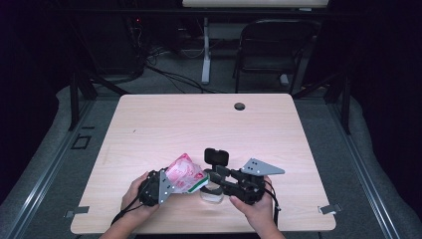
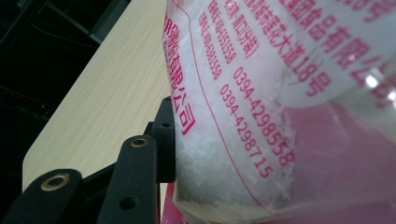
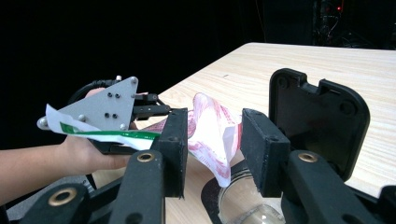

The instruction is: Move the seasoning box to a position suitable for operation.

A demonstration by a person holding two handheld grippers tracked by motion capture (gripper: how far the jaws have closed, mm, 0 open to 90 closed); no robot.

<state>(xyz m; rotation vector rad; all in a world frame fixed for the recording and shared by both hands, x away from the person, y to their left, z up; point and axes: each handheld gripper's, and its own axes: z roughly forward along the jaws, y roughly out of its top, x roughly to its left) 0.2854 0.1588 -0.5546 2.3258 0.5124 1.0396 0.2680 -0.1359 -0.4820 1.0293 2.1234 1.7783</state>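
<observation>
Your left gripper [image 1: 171, 185] jaws clamp the soft, crinkly sugar bag [image 1: 185, 173] mid-body; your right gripper [image 3: 212, 149] jaws stand open around its floppy torn corner above the glass jar [image 3: 245, 205], so pinch there gently.

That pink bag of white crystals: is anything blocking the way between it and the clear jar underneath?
Nothing visible does. The bag, held in the left gripper, hangs tilted with its open corner right over the jar. The right gripper's fingers flank that corner.
</observation>
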